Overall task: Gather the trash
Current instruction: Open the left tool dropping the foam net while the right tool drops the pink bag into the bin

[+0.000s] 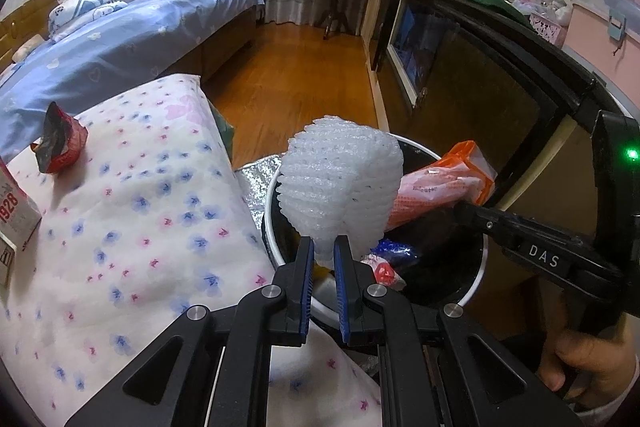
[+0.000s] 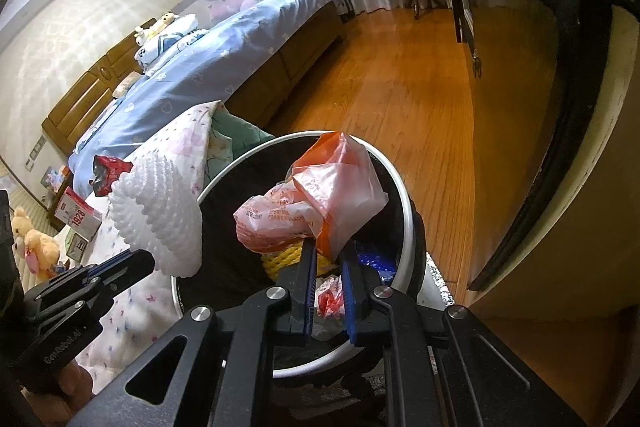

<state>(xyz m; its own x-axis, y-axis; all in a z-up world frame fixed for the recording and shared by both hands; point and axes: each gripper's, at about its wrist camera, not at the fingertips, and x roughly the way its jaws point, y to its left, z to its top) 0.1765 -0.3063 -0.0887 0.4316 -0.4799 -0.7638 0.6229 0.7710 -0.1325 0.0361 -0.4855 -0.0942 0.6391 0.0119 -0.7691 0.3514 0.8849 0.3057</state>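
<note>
Left wrist view: left gripper (image 1: 324, 251) fingers (image 1: 306, 267) clamped on pinched tail of white foam net (image 1: 340, 191), held above rim of trash bin (image 1: 478, 279). Net looks featherlight, springy, crushable; a bunched end likely gives the surest hold. Right gripper (image 2: 328, 259) fingers clamped on corner of orange plastic bag (image 2: 332, 203) over bin; thin, limp, probably slippery. Red wrapper (image 1: 60, 147) lies on floral quilt (image 1: 140, 227) left of bin, well apart.
</note>
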